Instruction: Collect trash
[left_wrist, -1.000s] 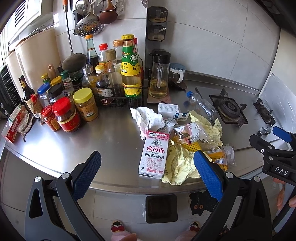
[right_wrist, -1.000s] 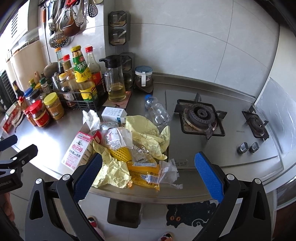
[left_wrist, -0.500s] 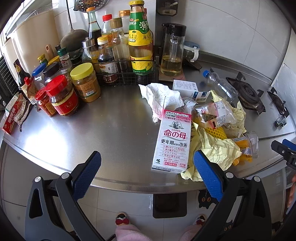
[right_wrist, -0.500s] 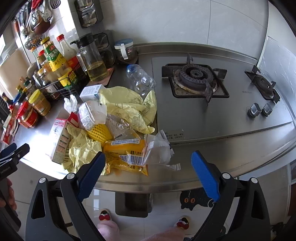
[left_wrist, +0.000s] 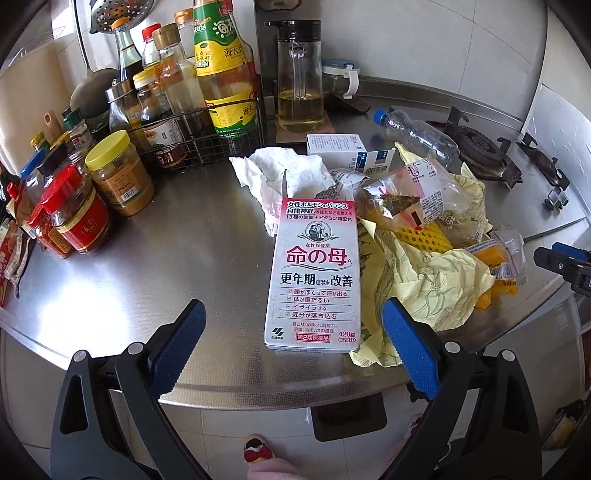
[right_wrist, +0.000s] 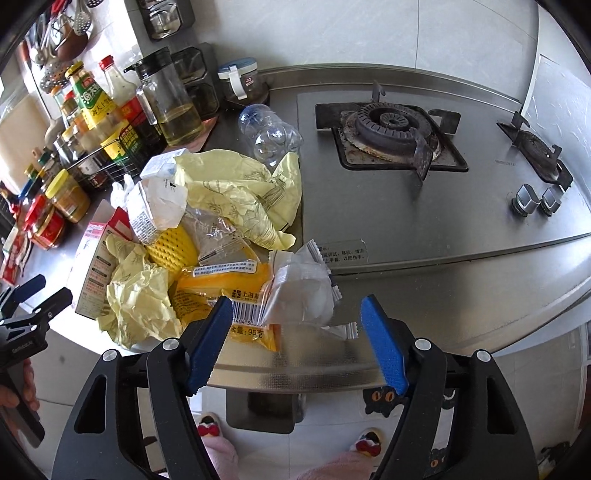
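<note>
The trash sits heaped at the front of the steel desk (left_wrist: 177, 258), left of the gas burner (right_wrist: 391, 129): a pink-and-white medicine box (left_wrist: 314, 277) lying flat, crumpled yellow paper (left_wrist: 424, 284) touching its right side, a white tissue (left_wrist: 280, 173) behind it, and a clear plastic bottle (left_wrist: 417, 134) lying on its side at the back. The left claw (left_wrist: 291, 350) is spread wide, hovering at the desk's front edge with the box's near end between its blue pads, untouched. The right claw (right_wrist: 295, 339), jaws just been closing yet apart, frames a clear white wrapper (right_wrist: 299, 291) and an orange packet (right_wrist: 229, 291), neither visibly pinched.
</note>
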